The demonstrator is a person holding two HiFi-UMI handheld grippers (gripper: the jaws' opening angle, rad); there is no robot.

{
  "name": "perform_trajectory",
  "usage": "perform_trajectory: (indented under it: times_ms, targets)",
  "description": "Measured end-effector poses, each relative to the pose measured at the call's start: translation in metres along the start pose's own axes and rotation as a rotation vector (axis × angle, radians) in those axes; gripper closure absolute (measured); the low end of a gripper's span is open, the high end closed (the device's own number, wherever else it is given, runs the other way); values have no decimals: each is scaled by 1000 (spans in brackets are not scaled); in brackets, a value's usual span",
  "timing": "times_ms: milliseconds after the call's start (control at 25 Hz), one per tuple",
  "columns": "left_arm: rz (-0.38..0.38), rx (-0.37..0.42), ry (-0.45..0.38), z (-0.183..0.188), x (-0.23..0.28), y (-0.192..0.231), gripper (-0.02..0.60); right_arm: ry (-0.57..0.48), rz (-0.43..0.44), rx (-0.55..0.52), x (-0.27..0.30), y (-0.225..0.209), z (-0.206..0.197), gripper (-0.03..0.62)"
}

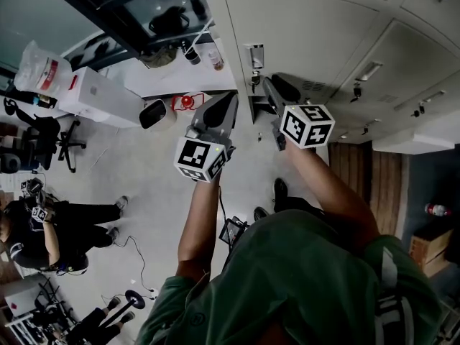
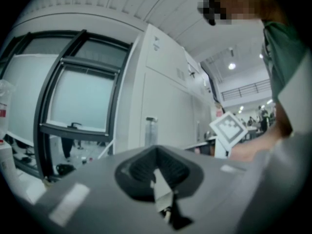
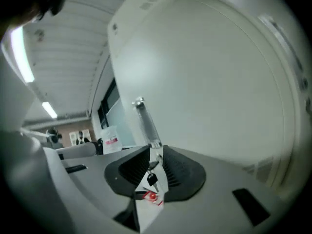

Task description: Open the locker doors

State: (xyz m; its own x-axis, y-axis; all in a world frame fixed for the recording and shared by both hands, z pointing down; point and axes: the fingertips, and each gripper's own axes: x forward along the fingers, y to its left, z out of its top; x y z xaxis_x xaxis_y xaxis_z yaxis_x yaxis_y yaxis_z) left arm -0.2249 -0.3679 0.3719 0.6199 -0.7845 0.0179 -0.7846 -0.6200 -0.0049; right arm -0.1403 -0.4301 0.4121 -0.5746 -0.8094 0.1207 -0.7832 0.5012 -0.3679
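The wearer, in a green shirt (image 1: 309, 279), stood facing a bank of pale grey lockers (image 1: 402, 63) and held a pair of tongs in each hand, both pointing roughly level.

The right tongs (image 3: 155, 172) were up against the nearest locker door (image 3: 219, 82), whose flat face filled most of the right gripper view. Their jaws stood narrowly apart and pressed on nothing. A chrome bar handle (image 3: 146, 123) rose upright on the door just beyond the tips, its lower end in line with the gap. A small dark key (image 3: 152, 179) and a red tag (image 3: 151, 195) showed through that gap, hanging below the handle. In the head view this door lay flush with its neighbours and looked shut.

The left tongs (image 1: 231, 98) hung just beside the right pair, off the side of the lockers and above the pale floor (image 1: 151, 171), touching nothing. In the left gripper view their pads kept a narrow slit between them, with nothing in it. That view looked along the locker side (image 2: 165, 96), with a dark-framed window (image 2: 78, 101) to the left and the right tongs' marker cube (image 2: 228, 129) at the right.

Away to the left, a white box (image 1: 93, 95) lay on the floor and another person (image 1: 43, 228) sat low down.
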Motion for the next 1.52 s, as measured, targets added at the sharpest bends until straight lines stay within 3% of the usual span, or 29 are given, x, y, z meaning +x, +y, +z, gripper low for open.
perform_trajectory:
  times_ms: [80, 160, 600, 1200, 1520]
  targets:
    - [0, 2, -2, 1, 0, 2, 591, -48, 34, -175, 0, 23, 23, 535]
    - [1, 0, -3, 1, 0, 4, 591, -64, 70, -261, 7, 42, 38, 536]
    - [14, 6, -24, 9, 1, 13, 591, -13, 5, -431, 46, 45, 46, 552]
    - [-2, 32, -81, 39, 6, -6, 591, 3, 107, -443, -23, 81, 28, 563]
    - [-100, 52, -83, 43, -6, -61, 591, -12, 118, -411, -83, 90, 16, 562]
